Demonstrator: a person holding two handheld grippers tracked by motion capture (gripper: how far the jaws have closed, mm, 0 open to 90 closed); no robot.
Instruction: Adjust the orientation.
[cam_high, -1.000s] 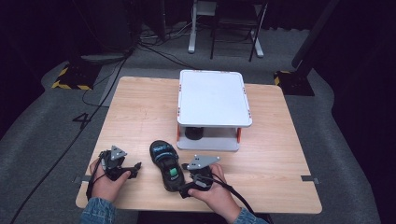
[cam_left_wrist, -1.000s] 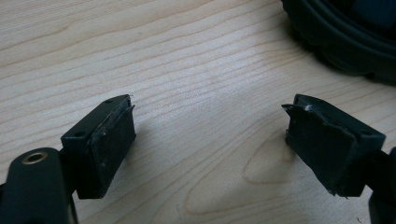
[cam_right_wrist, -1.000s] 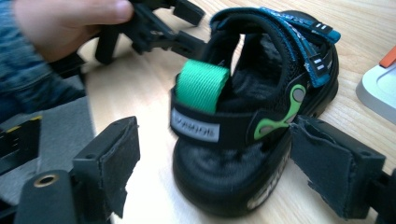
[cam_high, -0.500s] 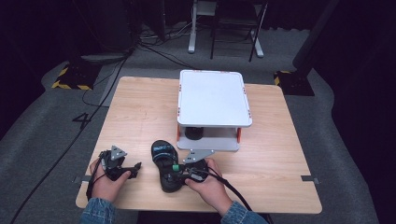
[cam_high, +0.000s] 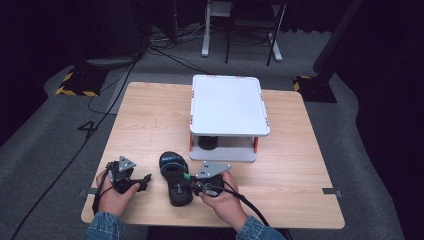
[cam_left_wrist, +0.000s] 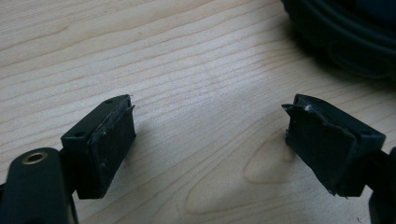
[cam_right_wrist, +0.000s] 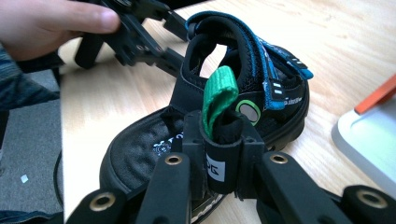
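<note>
A black sandal (cam_high: 174, 177) with blue straps lies on the wooden counter (cam_high: 150, 125), near the counter's front edge and just in front of a white two-level stand (cam_high: 227, 105) that sits toward the middle of the counter. Under the stand's top shelf, a small dark object (cam_high: 207, 142) rests on the lower level; what it is cannot be told.

The right gripper (cam_right_wrist: 223, 154) sits at the right side of the sandal, and its jaws are clamped on the sandal's heel strap (cam_right_wrist: 224, 140), where a green pull loop (cam_right_wrist: 218, 95) sticks up just above the pinched spot. In the right gripper view the sandal's toe end points away, with the blue straps arching over the footbed and the stand's orange-trimmed corner off to the right.

The left gripper (cam_left_wrist: 210, 140) rests to the left of the sandal, held by the left hand (cam_high: 117, 192), apart from the shoe. Its jaws stand wide apart over bare wood with nothing between them, and the sandal's dark edge shows at the upper right of the left gripper view.
</note>
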